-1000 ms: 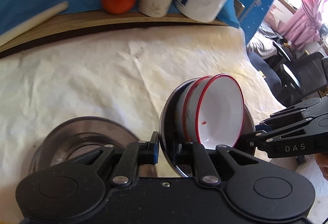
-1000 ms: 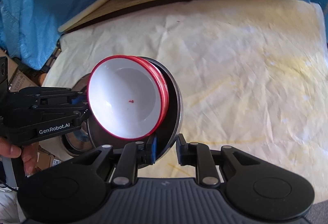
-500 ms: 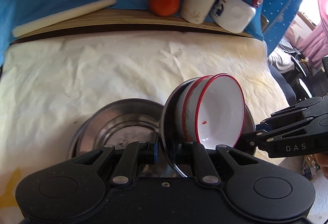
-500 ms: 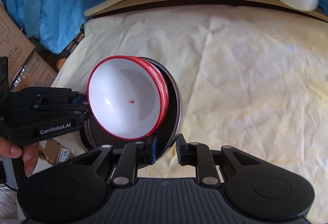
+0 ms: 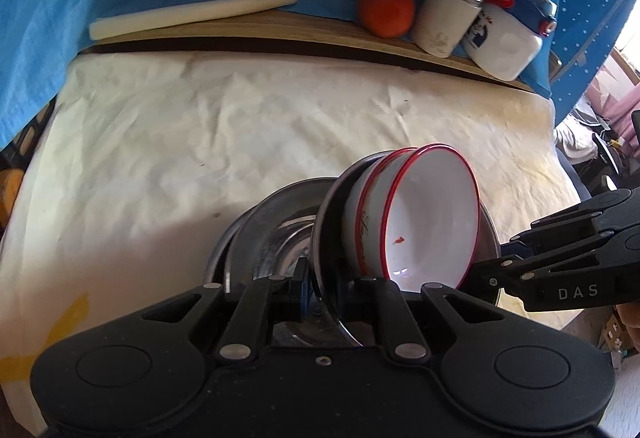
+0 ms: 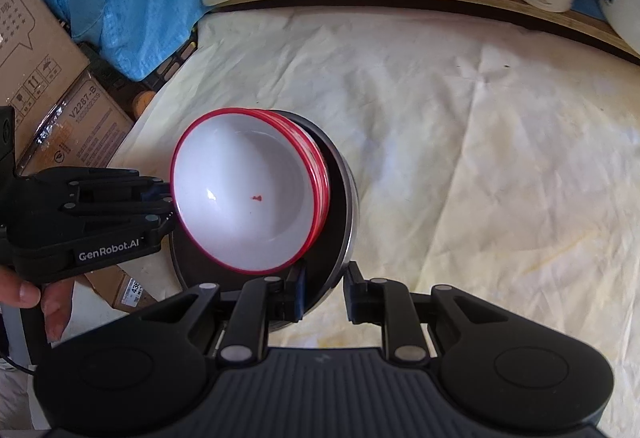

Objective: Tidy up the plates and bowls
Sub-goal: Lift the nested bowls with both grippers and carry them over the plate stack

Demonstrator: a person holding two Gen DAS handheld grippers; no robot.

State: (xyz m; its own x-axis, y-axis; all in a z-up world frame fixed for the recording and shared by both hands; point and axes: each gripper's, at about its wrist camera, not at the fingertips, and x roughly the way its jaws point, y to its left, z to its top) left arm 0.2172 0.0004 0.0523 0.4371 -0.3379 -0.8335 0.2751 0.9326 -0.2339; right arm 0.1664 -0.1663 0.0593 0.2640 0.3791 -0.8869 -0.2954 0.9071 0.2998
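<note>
Both grippers hold one stack: a steel plate point(image 5: 326, 234) with white red-rimmed bowls point(image 5: 432, 222) nested in it, tilted on edge. My left gripper point(image 5: 322, 288) is shut on the plate's rim. My right gripper point(image 6: 325, 292) is shut on the opposite rim of the plate point(image 6: 345, 213); the bowls point(image 6: 244, 193) face this camera. The right gripper also shows in the left wrist view point(image 5: 504, 250), and the left gripper in the right wrist view point(image 6: 166, 197). More steel plates point(image 5: 264, 234) lie on the cloth just behind and under the held stack.
A cream cloth point(image 5: 200, 141) covers the table. On a wooden ledge at the back lie a white rolling pin point(image 5: 192, 13), an orange point(image 5: 386, 15), a white cup point(image 5: 446, 19) and a white jar point(image 5: 506, 45). Cardboard boxes point(image 6: 48, 77) stand off the table's left.
Both grippers have carried the held stack to the left over the table. The steel plates on the cloth now sit directly behind and under it.
</note>
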